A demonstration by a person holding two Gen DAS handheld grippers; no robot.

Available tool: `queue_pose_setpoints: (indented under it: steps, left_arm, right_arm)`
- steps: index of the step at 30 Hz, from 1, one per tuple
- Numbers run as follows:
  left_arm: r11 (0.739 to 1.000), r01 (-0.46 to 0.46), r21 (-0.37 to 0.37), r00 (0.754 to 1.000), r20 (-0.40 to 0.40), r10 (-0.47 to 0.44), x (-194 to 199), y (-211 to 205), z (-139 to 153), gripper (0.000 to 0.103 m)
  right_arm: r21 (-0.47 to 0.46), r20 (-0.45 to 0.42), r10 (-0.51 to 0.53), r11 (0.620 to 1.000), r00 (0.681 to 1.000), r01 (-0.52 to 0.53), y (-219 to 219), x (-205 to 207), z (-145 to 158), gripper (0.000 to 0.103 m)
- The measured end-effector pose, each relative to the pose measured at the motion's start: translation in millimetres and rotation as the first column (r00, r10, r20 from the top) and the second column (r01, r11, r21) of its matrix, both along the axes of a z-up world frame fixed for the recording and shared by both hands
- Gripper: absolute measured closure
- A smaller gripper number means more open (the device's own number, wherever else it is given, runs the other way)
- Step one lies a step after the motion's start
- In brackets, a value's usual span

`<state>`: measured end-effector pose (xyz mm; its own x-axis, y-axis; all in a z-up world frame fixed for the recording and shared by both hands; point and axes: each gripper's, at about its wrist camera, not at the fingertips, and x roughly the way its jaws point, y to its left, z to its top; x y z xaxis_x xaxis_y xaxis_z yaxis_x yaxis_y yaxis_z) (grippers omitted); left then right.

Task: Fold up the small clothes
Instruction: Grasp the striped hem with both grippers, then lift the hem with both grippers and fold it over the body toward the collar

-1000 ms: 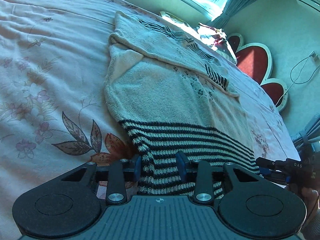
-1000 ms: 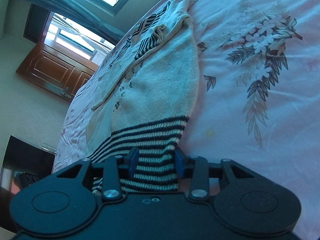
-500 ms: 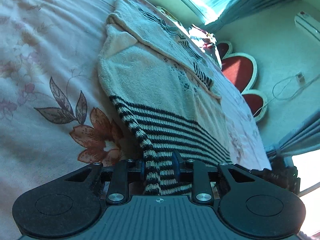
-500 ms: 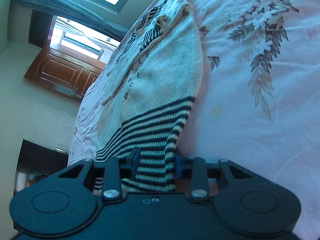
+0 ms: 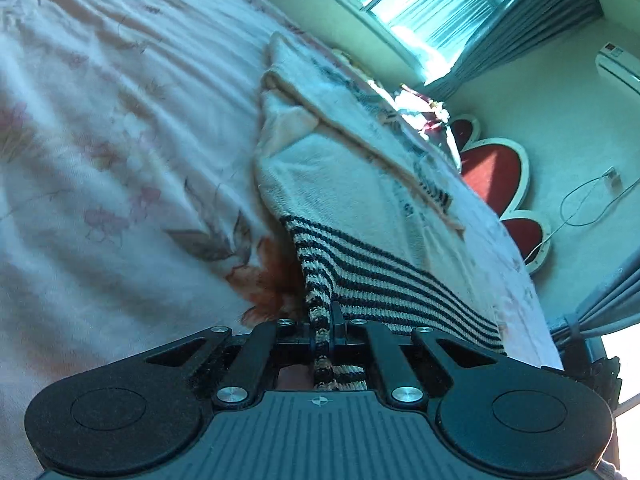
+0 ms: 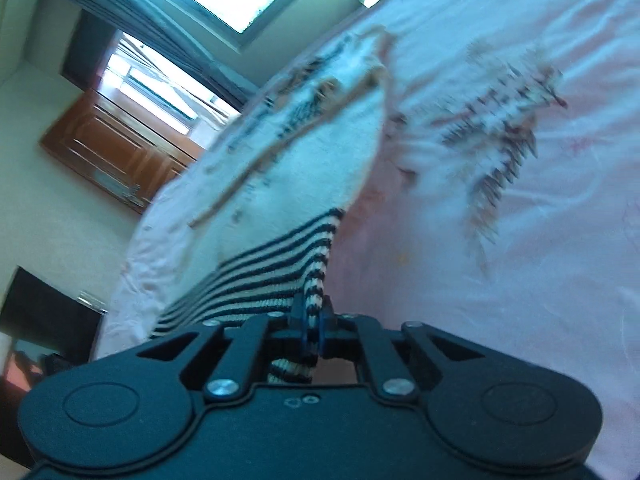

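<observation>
Small knit sweater, cream body w/ dark-striped hem band, lies on the bed, running from the tongs at 6 o'clock up toward 12 in both wrist views; a sleeve w/ striped cuff is folded across the body. Hem band is lifted at both corners & pulled into a ridge at each grip. Left tongs have just closed and now pinch the hem's left corner, striped fabric bunched between the pads. Right tongs have likewise just closed, clamped on the hem's right corner, fabric squeezed between the blue pads. Right view is motion-blurred. Bedsheet is pink w/ floral print; red-brown flower at approx 9 o'clock of the left tongs. Beyond bed: red headboard at 2 o'clock, window w/ curtains at 1, wooden door at 10 in right view.
</observation>
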<state>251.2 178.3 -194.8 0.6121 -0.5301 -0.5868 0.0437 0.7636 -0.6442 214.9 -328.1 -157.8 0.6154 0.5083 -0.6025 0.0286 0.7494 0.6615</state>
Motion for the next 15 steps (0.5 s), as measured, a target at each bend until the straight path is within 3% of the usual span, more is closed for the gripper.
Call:
queue_pose_setpoints:
  steps: [2, 6, 15]
  left_arm:
    - [0.999, -0.02, -0.034, 1.0, 0.002, 0.02, -2.3, 3.1, -2.9, 0.098]
    - [0.999, -0.019, -0.033, 1.0, 0.001, 0.019, -4.6, 5.1, -4.3, 0.098]
    - [0.998, -0.042, -0.048, 0.999, -0.002, 0.042, -8.9, 7.5, -5.5, 0.098]
  right_arm:
    - [0.081, -0.015, -0.044, 0.996, 0.999, 0.045, -7.8, -1.3, -11.1, 0.098]
    - [0.04, 0.001, -0.032, 0.999, 0.999, 0.032, -3.7, -4.0, -5.4, 0.097]
    - [0.086, -0.009, -0.062, 0.994, 0.998, 0.062, -7.9, -5.2, -8.7, 0.097]
